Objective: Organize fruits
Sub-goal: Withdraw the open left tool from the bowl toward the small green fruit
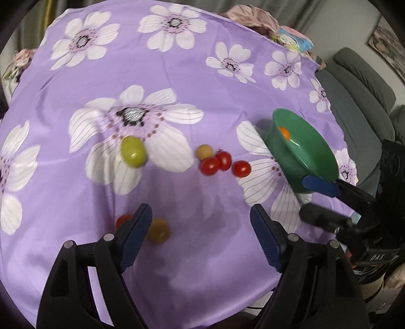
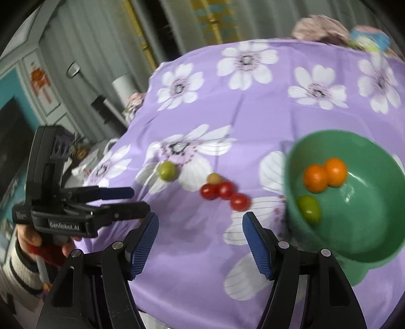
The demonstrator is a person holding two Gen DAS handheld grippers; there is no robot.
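Observation:
A green bowl stands at the right of the table, holding two oranges and a green fruit. It also shows in the left wrist view. On the cloth lie a green fruit, a tan fruit, three red tomatoes, and near me a yellowish fruit and a red one. My left gripper is open and empty above the cloth. My right gripper is open and empty, its fingers next to the bowl's rim.
A purple flowered cloth covers the round table. A grey sofa stands to the right. Cloth bundles sit at the far edge. A cabinet and curtains stand beyond the table's left side.

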